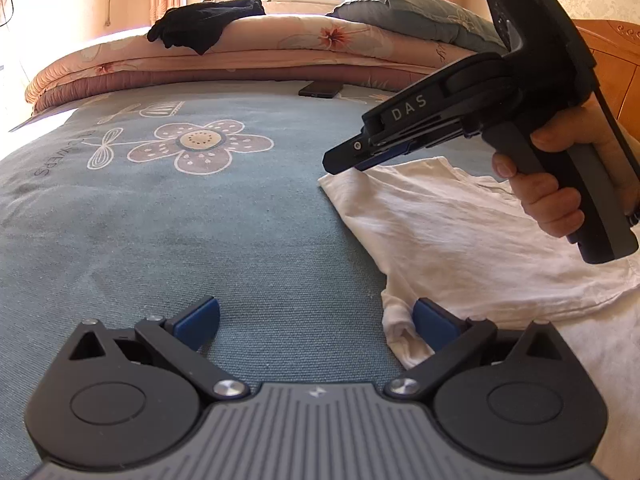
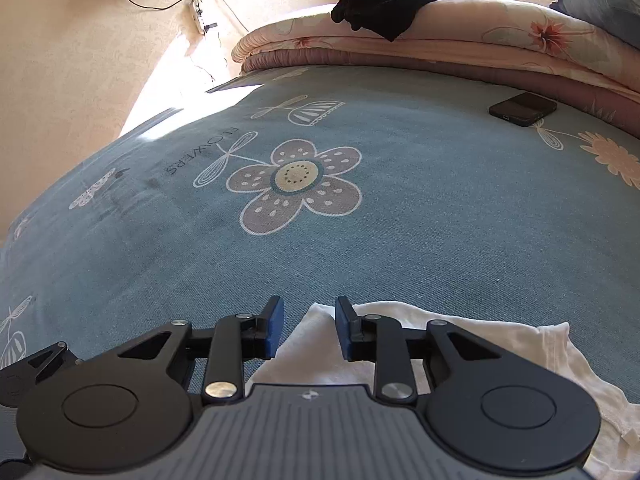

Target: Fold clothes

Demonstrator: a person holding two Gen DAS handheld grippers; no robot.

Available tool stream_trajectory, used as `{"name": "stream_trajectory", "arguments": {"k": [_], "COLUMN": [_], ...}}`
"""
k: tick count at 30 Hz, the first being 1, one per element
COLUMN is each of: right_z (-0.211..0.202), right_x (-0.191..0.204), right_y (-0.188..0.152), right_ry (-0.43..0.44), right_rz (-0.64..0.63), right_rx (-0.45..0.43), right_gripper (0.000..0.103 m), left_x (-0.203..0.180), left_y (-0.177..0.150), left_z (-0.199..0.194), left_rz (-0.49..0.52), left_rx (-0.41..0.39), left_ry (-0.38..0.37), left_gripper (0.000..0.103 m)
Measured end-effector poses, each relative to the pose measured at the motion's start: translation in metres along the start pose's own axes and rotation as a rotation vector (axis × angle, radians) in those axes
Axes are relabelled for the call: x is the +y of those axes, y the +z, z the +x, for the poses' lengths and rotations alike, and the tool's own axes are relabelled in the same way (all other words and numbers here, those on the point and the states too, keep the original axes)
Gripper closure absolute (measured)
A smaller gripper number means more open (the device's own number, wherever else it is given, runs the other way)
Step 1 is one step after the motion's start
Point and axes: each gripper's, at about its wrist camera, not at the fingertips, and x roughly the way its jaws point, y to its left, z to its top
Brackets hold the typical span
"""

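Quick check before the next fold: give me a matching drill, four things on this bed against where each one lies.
Things:
1. white shirt
2. black garment
3. phone
4. grey pillow

Places:
A. flat on the blue sheet, by the quilt's foot
B. draped on top of the folded quilt
C. under the right claw
D. at the quilt's end near the headboard

Pairs: 1-C, 2-B, 3-A, 4-D

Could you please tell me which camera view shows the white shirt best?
The left wrist view: the white shirt lies spread on the bed, with most of it visible. The right wrist view shows only its near edge, partly hidden behind the right tongs.
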Motion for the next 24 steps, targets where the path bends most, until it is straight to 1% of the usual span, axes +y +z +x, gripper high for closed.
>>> {"name": "stream_trajectory", "arguments": {"k": [2,5,7,10,12,14,17,20,22,24], "right_z": [0.001,-0.001,-0.007,-0.014,-0.012,-0.01,-0.017,-0.025,-0.029,-0.029], "right_x": [-0.006,-0.012,-0.017,-0.017,-0.017,-0.022,-0.034,-0.045,-0.046,-0.043], "right_y": [-0.004,-0.01,-0.014,-0.017,-0.018,-0.019,-0.024,-0.033,-0.038,-0.039], "right_ry": [0.021,-0.004,0.009,0.031,0.04,0.03,0.035,0.031,0.02,0.001], "right_rz": [0.003,0.001,0.039,0.02,0.0,-0.008,0.008,0.015,-0.008,-0.044], "right_rx": [-0.005,-0.017,-0.043,-0.063,-0.039,-0.006,0.007,0.03,0.036,0.047], "right_gripper": [0.071,0.071,0.071,0.071,0.07,0.063,0.059,0.06,0.061,0.067], "left_x": [0.0,0.001,0.0,0.0,0.0,0.0,-0.001,-0.001,-0.001,0.0], "left_y": [0.0,0.0,0.0,0.0,0.0,0.0,0.0,0.0,0.0,-0.001], "left_z": [0.0,0.0,0.0,0.0,0.0,0.0,0.0,0.0,0.0,0.0], "left_rz": [0.002,-0.001,0.003,0.004,0.003,0.004,0.005,0.005,0.005,0.006], "left_rx": [0.0,0.0,0.0,-0.001,-0.002,-0.002,-0.001,-0.001,-0.002,-0.003], "left_ry": [0.0,-0.003,0.0,0.0,-0.002,-0.003,-0.002,-0.003,-0.003,-0.004], "left_gripper": [0.001,0.001,0.001,0.001,0.001,0.001,0.001,0.001,0.001,0.001]}}
